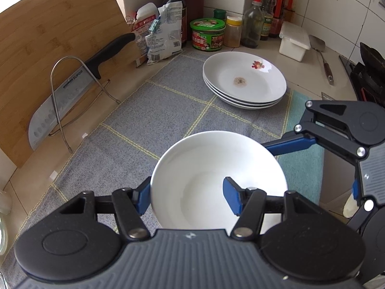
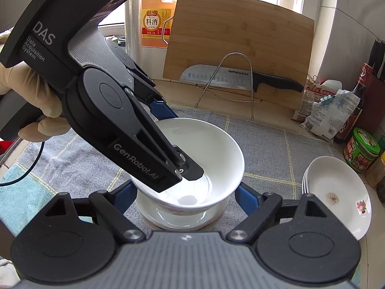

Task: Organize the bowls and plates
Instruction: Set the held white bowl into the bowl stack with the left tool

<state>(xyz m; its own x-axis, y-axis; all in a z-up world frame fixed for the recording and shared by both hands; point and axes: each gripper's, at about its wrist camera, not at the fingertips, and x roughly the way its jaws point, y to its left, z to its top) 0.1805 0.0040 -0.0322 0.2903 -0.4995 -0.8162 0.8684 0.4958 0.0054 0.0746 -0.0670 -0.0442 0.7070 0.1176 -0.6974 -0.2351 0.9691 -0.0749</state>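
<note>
A white bowl (image 1: 216,168) is in front of my left gripper (image 1: 189,197), whose blue fingers straddle its near-left rim, one outside and one inside, with a wide gap between them. In the right wrist view the same bowl (image 2: 216,149) is tilted above a second white bowl (image 2: 182,216) on the grey cloth. My right gripper (image 2: 186,192) is open, its fingers on either side of the lower bowl without closing on it. A stack of three white plates (image 1: 245,82) lies further back; it also shows in the right wrist view (image 2: 336,192).
A bamboo cutting board (image 1: 48,48) and a cleaver (image 1: 72,89) in a wire rack (image 1: 62,79) stand at the left. Bags, bottles and jars (image 1: 207,33) line the back wall, with a white box (image 1: 293,41) and a spatula (image 1: 322,57). A grey checked cloth (image 1: 156,110) covers the counter.
</note>
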